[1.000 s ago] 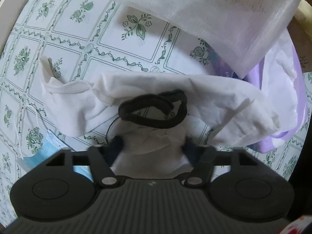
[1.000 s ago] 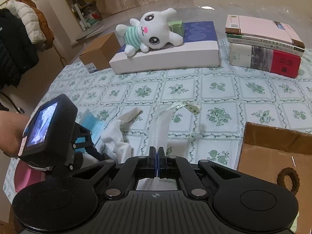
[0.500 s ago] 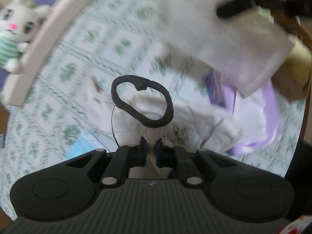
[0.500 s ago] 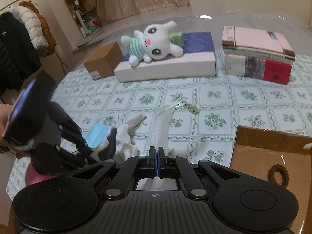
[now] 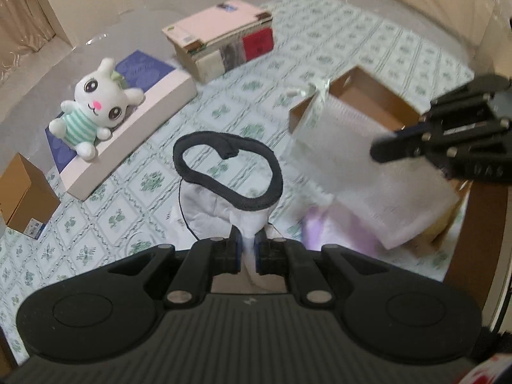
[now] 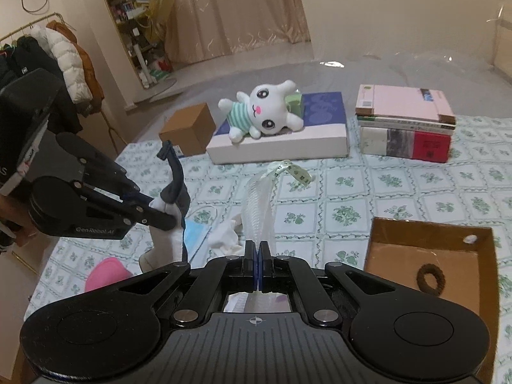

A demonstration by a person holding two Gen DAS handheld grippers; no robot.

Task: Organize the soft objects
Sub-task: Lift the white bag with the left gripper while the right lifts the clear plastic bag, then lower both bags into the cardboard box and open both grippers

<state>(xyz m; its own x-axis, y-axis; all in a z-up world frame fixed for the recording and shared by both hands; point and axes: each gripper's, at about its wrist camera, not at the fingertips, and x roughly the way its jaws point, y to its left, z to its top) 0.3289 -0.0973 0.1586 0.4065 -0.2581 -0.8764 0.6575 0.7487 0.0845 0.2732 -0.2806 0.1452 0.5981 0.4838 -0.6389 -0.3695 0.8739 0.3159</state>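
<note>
My left gripper (image 5: 246, 249) is shut on a white cloth with a black band (image 5: 230, 172) and holds it above the table; it also shows in the right wrist view (image 6: 172, 192), held by the left gripper (image 6: 166, 219). My right gripper (image 6: 257, 265) is shut on a white translucent pouch (image 6: 257, 208) with a tape tag, lifted near the open cardboard box (image 6: 480, 240). In the left wrist view the pouch (image 5: 361, 172) hangs from the right gripper (image 5: 379, 153) in front of the box (image 5: 374, 96). A brown hair tie (image 6: 430, 280) lies in the box.
A plush rabbit (image 6: 265, 115) lies on a white and blue flat box (image 6: 288, 147). Stacked books (image 6: 406, 124) and a small cardboard box (image 6: 188, 131) stand at the back. A blue face mask (image 6: 196, 233), white cloth (image 6: 225, 240), pink item (image 6: 105, 273) and purple packet (image 5: 336, 230) lie on the tablecloth.
My left gripper shut on the white cloth with the black band and lifted it off the table. My right gripper kept hold of the pouch and rose slightly.
</note>
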